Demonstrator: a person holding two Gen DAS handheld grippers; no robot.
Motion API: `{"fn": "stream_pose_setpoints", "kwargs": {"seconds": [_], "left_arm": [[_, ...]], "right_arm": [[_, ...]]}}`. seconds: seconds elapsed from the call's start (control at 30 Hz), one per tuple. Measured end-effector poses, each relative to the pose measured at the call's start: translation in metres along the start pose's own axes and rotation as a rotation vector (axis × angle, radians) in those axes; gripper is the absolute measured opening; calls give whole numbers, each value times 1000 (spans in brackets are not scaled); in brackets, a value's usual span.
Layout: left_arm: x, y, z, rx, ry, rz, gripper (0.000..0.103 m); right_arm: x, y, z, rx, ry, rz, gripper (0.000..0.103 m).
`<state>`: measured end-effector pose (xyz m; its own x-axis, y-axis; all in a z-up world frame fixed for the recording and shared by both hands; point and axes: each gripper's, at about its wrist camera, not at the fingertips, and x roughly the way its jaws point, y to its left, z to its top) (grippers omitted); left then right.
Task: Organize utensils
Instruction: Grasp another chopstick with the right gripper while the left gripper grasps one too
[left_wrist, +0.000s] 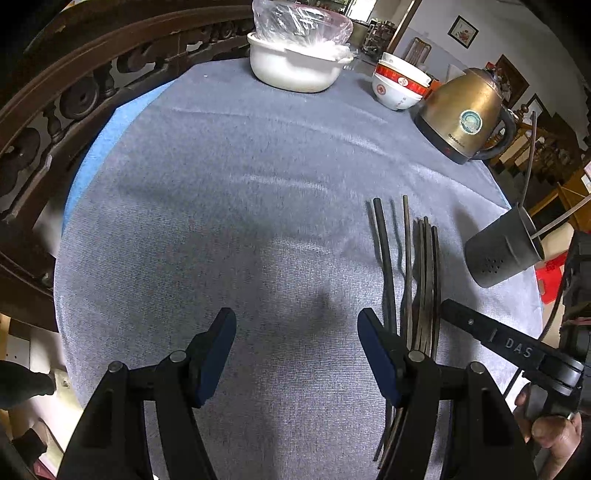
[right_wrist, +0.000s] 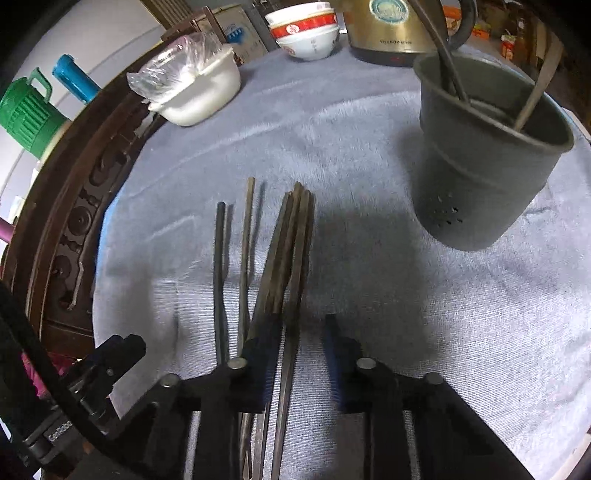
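Several dark chopsticks lie on the counter, which is round and covered with a grey-blue cloth. Most of them are bunched side by side. Two lie singly just to the left of the bunch in the right wrist view, the outer one bent partway along.

The right gripper points steeply down over the near ends of the bunch. Its fingers are released and stand apart. One chopstick runs up through the gap, close against the left finger and clear of the right one. The rest of the bunch passes beneath the left finger. The picture is somewhat blurred here, and no firm squeeze shows.

The left gripper hangs over bare cloth with its fingers spread wide and nothing between them. In its view the chopsticks lie just to the right and disappear under its right finger. One finger of the right gripper reaches in from the right edge, and a hand shows below it.

A dark grey holder stands near the far ends of the chopsticks, to their right. It has small holes low on its wall, and two long utensils lean inside it.

Further back stand a brass-coloured kettle, a stack of red-and-white bowls and a white pot with a clear plastic bag in it. A carved wooden rail curves around the left side of the counter.
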<state>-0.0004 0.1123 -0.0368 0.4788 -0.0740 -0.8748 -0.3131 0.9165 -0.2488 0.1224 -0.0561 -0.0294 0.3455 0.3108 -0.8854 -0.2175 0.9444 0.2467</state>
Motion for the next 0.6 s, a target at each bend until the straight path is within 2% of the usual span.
{"fn": "stream_pose_setpoints", "kwargs": {"seconds": [0.07, 0.37, 0.47, 0.6], "left_arm": [[1, 1, 0, 0, 3, -3, 69], [6, -2, 1, 4, 16, -1, 69], [5, -4, -1, 12, 22, 3, 69], [7, -15, 4, 35, 41, -1, 69]], "right_arm": [[4, 1, 0, 5, 20, 9, 16], [14, 12, -2, -24, 56, 17, 13], [13, 9, -4, -17, 59, 18, 8], [3, -1, -8, -32, 53, -10, 7]]}}
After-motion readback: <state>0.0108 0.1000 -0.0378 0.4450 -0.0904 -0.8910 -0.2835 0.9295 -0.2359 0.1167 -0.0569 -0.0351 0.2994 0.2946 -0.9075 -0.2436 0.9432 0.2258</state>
